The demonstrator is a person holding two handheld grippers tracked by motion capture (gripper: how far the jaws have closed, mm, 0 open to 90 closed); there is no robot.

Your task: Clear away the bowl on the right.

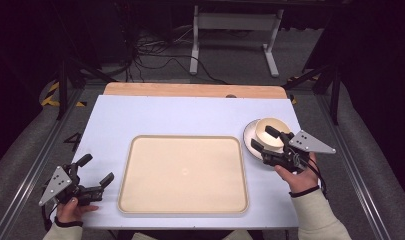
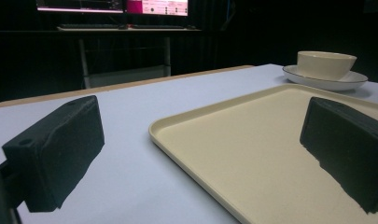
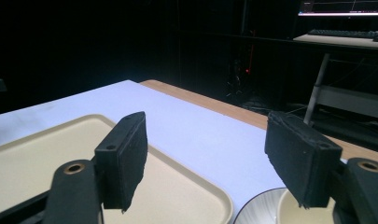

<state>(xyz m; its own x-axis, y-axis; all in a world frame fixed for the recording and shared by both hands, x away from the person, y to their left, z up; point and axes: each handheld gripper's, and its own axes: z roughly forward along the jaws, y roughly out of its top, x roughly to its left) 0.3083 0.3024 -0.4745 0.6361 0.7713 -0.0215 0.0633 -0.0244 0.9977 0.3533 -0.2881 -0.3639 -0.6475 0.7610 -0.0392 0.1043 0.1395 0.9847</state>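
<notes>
Right tool [image 1: 266, 139], jaws spread and gripping nothing, hovers just above the glazed cream ceramic bowl [image 1: 271, 131] on its white saucer [image 1: 250, 135]: likely rigid, slick, breakable, so pinch the rim wall.

Tray [image 1: 184, 174] at the middle of the counter [image 1: 140, 115]. To its right, near the far right corner, plate [image 1: 250, 137] with bowl [image 1: 271, 131] on it. Right claw [image 1: 264, 140] at the bowl's near rim, above the plate. Left claw [image 1: 97, 169] just beside the tray's left edge, at the counter's near left corner, well apart from the bowl.
</notes>
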